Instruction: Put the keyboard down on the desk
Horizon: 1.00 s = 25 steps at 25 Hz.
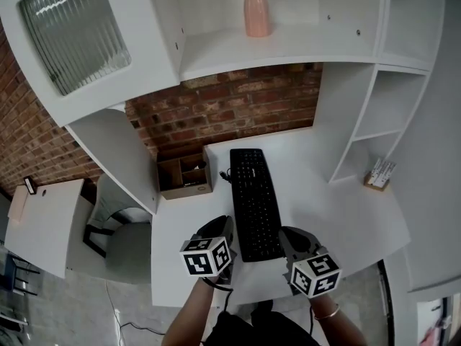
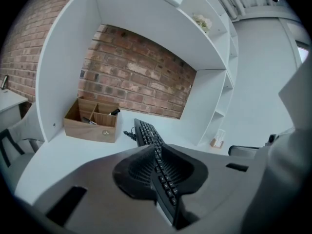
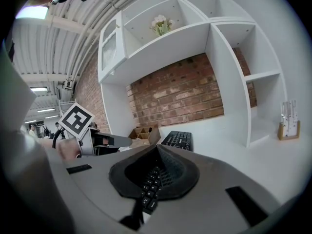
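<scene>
A black keyboard (image 1: 253, 193) lies lengthwise on the white desk (image 1: 338, 218), its far end towards the brick wall. My left gripper (image 1: 227, 231) is at the keyboard's near left edge and my right gripper (image 1: 288, 240) at its near right edge. In the left gripper view the jaws (image 2: 158, 172) are pressed onto the keyboard (image 2: 146, 130), which runs out between them. The right gripper view shows the same: the right gripper (image 3: 153, 172) is shut on the near end, with the keyboard's (image 3: 180, 139) far end showing beyond. I cannot tell whether the near end is lifted off the desk.
A wooden organiser box (image 1: 184, 175) stands just left of the keyboard's far end. A small holder (image 1: 379, 173) sits at the right under the side shelves. A pink vase (image 1: 256, 9) stands on the upper shelf. A grey chair (image 1: 119, 229) is to the left of the desk.
</scene>
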Motion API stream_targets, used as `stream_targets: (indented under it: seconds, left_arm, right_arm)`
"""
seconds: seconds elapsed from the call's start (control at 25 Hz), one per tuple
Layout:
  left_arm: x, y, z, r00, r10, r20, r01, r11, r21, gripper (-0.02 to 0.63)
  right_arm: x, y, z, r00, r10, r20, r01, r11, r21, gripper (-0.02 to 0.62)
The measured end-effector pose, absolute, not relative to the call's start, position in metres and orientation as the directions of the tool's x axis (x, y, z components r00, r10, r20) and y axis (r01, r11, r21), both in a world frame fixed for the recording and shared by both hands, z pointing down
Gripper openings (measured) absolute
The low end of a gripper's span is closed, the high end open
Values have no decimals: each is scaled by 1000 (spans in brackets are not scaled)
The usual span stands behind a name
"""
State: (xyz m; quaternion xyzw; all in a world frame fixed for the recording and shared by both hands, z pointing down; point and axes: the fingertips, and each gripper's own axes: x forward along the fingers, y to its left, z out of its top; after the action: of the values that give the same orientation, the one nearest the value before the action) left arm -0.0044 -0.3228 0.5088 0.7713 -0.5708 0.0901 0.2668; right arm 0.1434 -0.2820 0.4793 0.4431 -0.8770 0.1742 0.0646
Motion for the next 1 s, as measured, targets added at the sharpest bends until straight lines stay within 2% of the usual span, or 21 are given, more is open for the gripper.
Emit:
stream_targets:
  seconds: [0.24,0.6,1.0]
  left_arm:
    - [-3,-304,479,325,-863,387,-943,-268,196,17]
    - [-15,-269,463,317,-888,333,-944,-260,206,9]
    - [-13,-254,453,316,-899,303,-946,-274,176,9]
  right_arm:
    - [143,-273,470,-599,-761,248,-800,555,-227,6]
    - [146,-264,449,-593,-784,185,-804,565,-183,5]
    - [147,-262,449,-584,-788,193,-812,566,-145,5]
